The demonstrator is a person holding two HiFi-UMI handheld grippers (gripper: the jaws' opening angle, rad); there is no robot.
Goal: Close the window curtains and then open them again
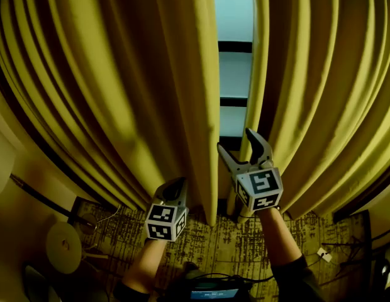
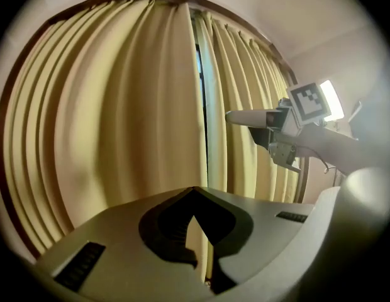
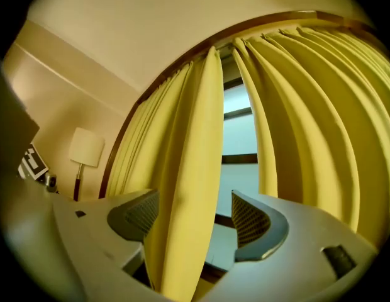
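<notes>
Two yellow curtains hang before a window [image 1: 234,74], which shows as a narrow strip between them. The left curtain [image 1: 119,74] and the right curtain [image 1: 321,93] reach almost to the floor. My right gripper [image 1: 236,140] is raised at the gap and stands open. In the right gripper view the inner edge fold of the left curtain [image 3: 192,168] hangs between the jaws of that gripper [image 3: 195,212], and the right pad is clear of it. My left gripper [image 1: 175,184] is lower, in front of the left curtain. It is shut [image 2: 194,192] with no cloth visibly caught.
A patterned carpet [image 1: 214,238] lies below the curtains. A round white object [image 1: 63,247] and cables [image 1: 346,244] sit on it near the walls. A floor lamp [image 3: 86,146] stands left of the window. A device with a blue screen [image 1: 214,291] is at the bottom edge.
</notes>
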